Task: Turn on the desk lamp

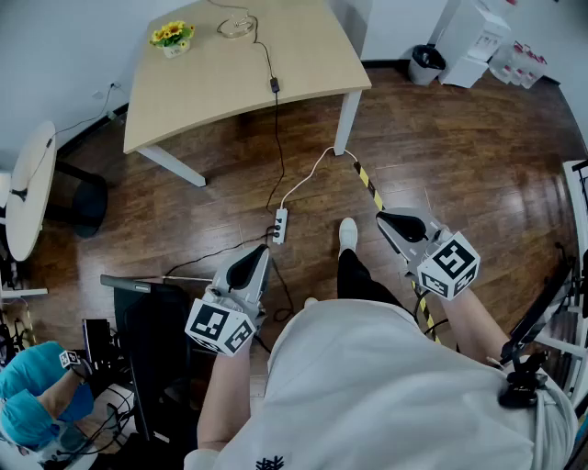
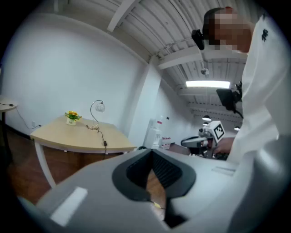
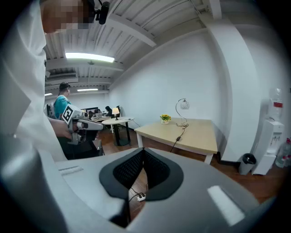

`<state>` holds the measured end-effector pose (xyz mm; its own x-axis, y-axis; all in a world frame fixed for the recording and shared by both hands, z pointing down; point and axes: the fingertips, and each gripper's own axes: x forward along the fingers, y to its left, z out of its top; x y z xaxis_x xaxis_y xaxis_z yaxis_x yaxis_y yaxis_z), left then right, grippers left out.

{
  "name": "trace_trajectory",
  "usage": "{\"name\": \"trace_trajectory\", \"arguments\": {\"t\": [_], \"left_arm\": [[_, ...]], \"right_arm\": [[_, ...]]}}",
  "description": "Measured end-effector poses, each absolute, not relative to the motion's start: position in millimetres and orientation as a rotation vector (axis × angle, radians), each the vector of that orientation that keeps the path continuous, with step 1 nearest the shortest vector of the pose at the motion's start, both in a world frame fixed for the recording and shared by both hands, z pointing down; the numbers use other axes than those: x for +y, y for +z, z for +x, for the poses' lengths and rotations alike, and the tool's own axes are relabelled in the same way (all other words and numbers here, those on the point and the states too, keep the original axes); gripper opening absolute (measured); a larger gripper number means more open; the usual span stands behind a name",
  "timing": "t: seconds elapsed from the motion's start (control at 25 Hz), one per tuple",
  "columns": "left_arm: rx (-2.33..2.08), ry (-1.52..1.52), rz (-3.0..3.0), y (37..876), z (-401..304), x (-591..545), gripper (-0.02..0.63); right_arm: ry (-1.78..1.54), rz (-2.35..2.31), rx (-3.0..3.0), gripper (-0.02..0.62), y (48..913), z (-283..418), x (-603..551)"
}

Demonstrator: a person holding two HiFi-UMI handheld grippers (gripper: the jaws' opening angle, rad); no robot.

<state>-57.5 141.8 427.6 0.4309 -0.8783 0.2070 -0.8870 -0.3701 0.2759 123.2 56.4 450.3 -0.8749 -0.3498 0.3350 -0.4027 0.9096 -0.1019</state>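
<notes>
The slim curved metal desk lamp (image 1: 237,26) stands at the far edge of the pale wooden desk (image 1: 308,73), well ahead, roughly in line with the left gripper (image 1: 258,256). Its fingers and the right gripper's (image 1: 386,221) are closed, empty.

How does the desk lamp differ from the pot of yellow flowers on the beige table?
The desk lamp rises taller on a thin curved stem; the pot of yellow flowers sits low and bushy. A black cord runs from the desk lamp over the table to the floor; the flowers have none. Both stand on the beige table, near its far edge, apart.
</notes>
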Motion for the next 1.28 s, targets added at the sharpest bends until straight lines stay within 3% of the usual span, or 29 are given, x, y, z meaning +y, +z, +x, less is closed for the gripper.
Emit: {"name": "trace_trajectory", "arguments": {"t": [0.68, 1.28], "left_arm": [[-1.685, 0.072, 2.248, 435, -78, -135, 0.02], [-1.446, 0.478, 2.327, 535, -144, -285, 0.02]], "right_arm": [[0.23, 0.388, -2.742, 0.003, 456, 138, -200], [0.297, 0.6, -2.693, 0.003, 449, 118, -298]]}}
